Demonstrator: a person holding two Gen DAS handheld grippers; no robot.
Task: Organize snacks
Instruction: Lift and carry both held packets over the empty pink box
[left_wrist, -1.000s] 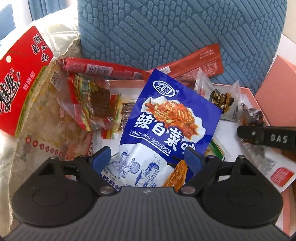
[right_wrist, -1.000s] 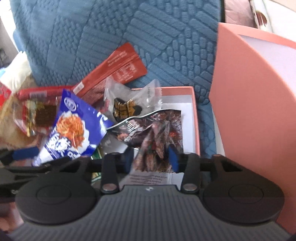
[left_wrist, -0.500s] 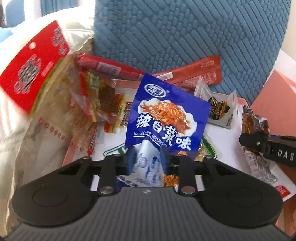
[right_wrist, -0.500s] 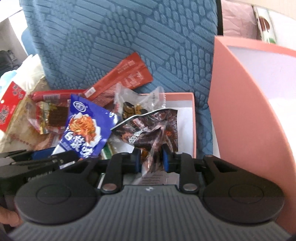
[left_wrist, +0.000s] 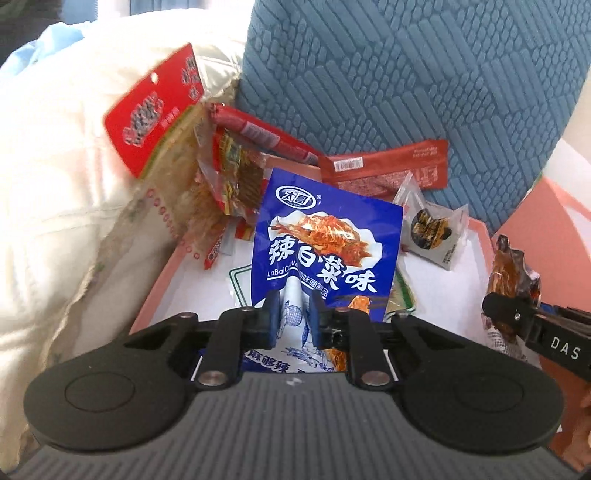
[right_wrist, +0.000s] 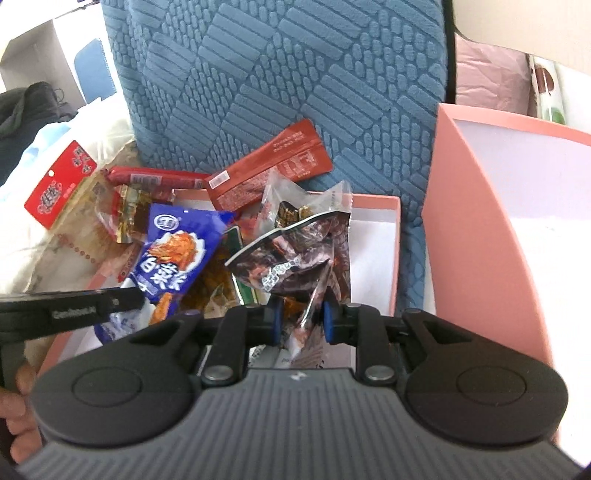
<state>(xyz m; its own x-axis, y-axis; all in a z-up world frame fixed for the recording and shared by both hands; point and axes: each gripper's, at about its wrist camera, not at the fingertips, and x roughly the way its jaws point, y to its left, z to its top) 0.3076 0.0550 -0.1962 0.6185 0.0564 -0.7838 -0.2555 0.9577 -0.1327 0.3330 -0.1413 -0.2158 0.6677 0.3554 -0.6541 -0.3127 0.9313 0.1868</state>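
Your left gripper (left_wrist: 291, 317) is closing on the blue packet (left_wrist: 325, 243), long axis pointing far, above the pink box (left_wrist: 155, 291). Your right gripper (right_wrist: 301, 320) clamps the dark packet (right_wrist: 295, 258), nearer the right-hand pink lid (right_wrist: 476, 236).

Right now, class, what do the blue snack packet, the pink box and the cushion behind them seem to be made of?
Blue snack packet: glossy plastic film, probably; it shines and creases.
Pink box: matte card, it seems; thin stiff walls, white inside.
Cushion: blue woven fabric with a raised quilted pattern.
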